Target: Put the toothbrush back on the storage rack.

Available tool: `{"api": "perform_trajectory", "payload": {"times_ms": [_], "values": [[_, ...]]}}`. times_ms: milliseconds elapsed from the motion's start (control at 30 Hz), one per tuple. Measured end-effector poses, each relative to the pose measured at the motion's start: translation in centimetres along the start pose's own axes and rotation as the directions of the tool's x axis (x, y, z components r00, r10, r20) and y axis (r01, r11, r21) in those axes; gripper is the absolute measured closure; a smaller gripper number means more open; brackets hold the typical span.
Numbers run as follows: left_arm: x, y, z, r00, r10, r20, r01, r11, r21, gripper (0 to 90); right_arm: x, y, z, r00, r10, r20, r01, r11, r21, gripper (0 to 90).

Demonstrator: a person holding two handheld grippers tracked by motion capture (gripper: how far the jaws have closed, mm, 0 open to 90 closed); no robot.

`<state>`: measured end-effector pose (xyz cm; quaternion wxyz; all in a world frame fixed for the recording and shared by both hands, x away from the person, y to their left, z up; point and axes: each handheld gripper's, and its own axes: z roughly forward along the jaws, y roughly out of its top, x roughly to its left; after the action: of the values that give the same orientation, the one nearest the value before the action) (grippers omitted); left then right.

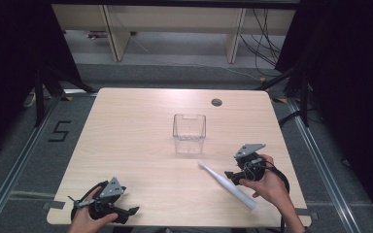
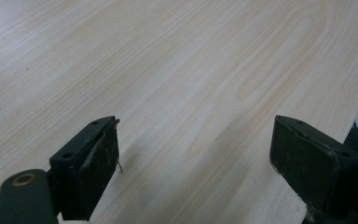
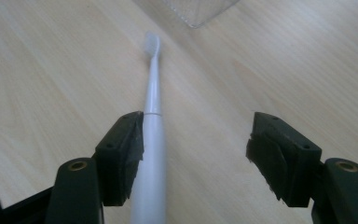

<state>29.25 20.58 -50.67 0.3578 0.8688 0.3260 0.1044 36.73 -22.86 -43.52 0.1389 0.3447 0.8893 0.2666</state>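
- Black jaws of the right gripper [image 3: 196, 156] stand spread over the table [image 1: 126, 145], holding nothing; the white toothbrush [image 3: 151, 135] lies flat between them, just beside one jaw.
- Its long axis runs diagonally, bristle head toward the clear plastic box [image 1: 189, 133], handle toward the near right corner.
- Left gripper [image 2: 193, 158], jaws spread and empty, rests low at the near left edge, well apart.

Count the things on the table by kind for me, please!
toothbrush: 1
clear box: 1
claw: 2, left claw and right claw
Total: 4
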Motion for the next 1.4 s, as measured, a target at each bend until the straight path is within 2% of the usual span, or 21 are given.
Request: {"api": "perform_trajectory", "payload": {"times_ms": [67,133,267,300,367,400,433,467,567,600,667,700,733,933,1000,1033,1100,1167,1300,1367,1400], "values": [[0.1,0.0,0.0,1.0000,0.003,-0.004,-0.003,1.0000,0.003,15.1,0.1,0.1,0.2,1.0000,-0.001,0.004,0.001,1.000,-0.007,35.8],[0.0,-0.1,0.1,1.0000,-0.006,-0.002,0.006,1.0000,0.008,15.1,0.2,0.5,0.5,0.9994,-0.029,-0.017,0.029,0.999,0.018,35.9],[0.0,0.0,0.1,1.0000,0.001,-0.001,-0.001,1.0000,0.005,15.1,0.6,0.6,0.8,0.9990,-0.031,-0.032,0.032,0.999,0.040,35.9],[0.0,0.0,0.0,1.0000,0.002,-0.001,-0.002,1.0000,0.005,15.2,0.9,0.7,1.1,0.9988,-0.032,-0.037,0.034,0.997,0.062,36.4],[0.0,-0.1,0.0,1.0000,0.001,-0.004,-0.001,1.0000,0.006,15.1,0.8,0.8,1.3,0.9965,-0.066,-0.051,0.069,0.996,0.065,36.9],[0.0,0.0,0.0,1.0000,0.001,-0.004,-0.001,1.0000,0.006,15.1,1.1,0.8,1.3,0.9982,-0.030,-0.052,0.034,0.996,0.080,37.5],[0.0,0.0,0.0,1.0000,0.002,-0.002,-0.002,1.0000,0.008,15.1,0.9,0.8,1.5,0.9966,-0.061,-0.055,0.065,0.995,0.081,38.2],[0.0,0.0,0.0,1.0000,0.002,-0.002,-0.002,1.0000,0.008,15.1,0.9,0.8,1.5,0.9966,-0.061,-0.055,0.065,0.995,0.081,38.2],[0.0,0.0,0.1,1.0000,0.005,0.000,-0.005,1.0000,0.006,15.1,1.2,0.7,2.0,0.9959,-0.068,-0.059,0.075,0.989,0.129,41.2],[0.0,0.0,0.1,1.0000,0.001,-0.002,-0.001,1.0000,0.006,15.1,1.4,0.6,2.1,0.9965,-0.058,-0.060,0.066,0.986,0.150,42.0],[0.0,0.0,0.0,1.0000,0.003,-0.001,-0.003,1.0000,0.007,15.1,1.4,0.6,2.2,0.9956,-0.070,-0.062,0.079,0.984,0.158,42.7],[0.0,0.0,0.1,1.0000,-0.003,-0.004,0.003,1.0000,0.006,15.1,1.6,0.5,2.5,0.9959,-0.060,-0.068,0.072,0.980,0.186,45.5],[0.0,0.0,0.1,1.0000,0.000,0.000,0.000,1.0000,0.008,15.1,1.5,0.5,2.6,0.9937,-0.087,-0.072,0.098,0.978,0.182,46.1],[0.0,0.0,0.0,1.0000,0.002,-0.002,-0.002,1.0000,0.004,15.1,1.6,0.4,3.0,0.9947,-0.076,-0.069,0.090,0.972,0.216,50.0],[0.0,0.0,0.0,1.0000,-0.002,-0.002,0.002,1.0000,0.006,15.1,1.7,0.5,3.0,0.9950,-0.058,-0.081,0.075,0.972,0.224,52.2],[0.0,0.0,0.1,1.0000,-0.004,-0.002,0.004,1.0000,0.007,15.1,1.5,0.5,3.2,0.9930,-0.084,-0.083,0.101,0.969,0.227,54.6],[0.0,0.0,0.1,1.0000,0.000,0.000,0.000,1.0000,0.006,15.1,1.7,0.5,3.3,0.9943,-0.074,-0.078,0.090,0.969,0.231,55.2],[-0.1,0.0,0.0,1.0000,0.001,-0.001,-0.001,1.0000,0.006,15.1,1.6,0.5,3.7,0.9910,-0.094,-0.095,0.115,0.961,0.250,57.7],[0.0,0.0,0.0,1.0000,0.002,-0.003,-0.002,1.0000,0.006,15.1,1.7,0.5,3.9,0.9925,-0.079,-0.094,0.100,0.961,0.257,59.7],[0.0,0.0,0.1,1.0000,-0.001,-0.001,0.001,1.0000,0.008,15.1,1.7,0.6,3.9,0.9916,-0.086,-0.096,0.108,0.960,0.257,59.9],[0.0,0.0,0.1,1.0000,0.000,-0.001,0.000,1.0000,0.009,15.1,1.6,0.6,4.0,0.9912,-0.093,-0.094,0.115,0.957,0.268,60.7]]}}
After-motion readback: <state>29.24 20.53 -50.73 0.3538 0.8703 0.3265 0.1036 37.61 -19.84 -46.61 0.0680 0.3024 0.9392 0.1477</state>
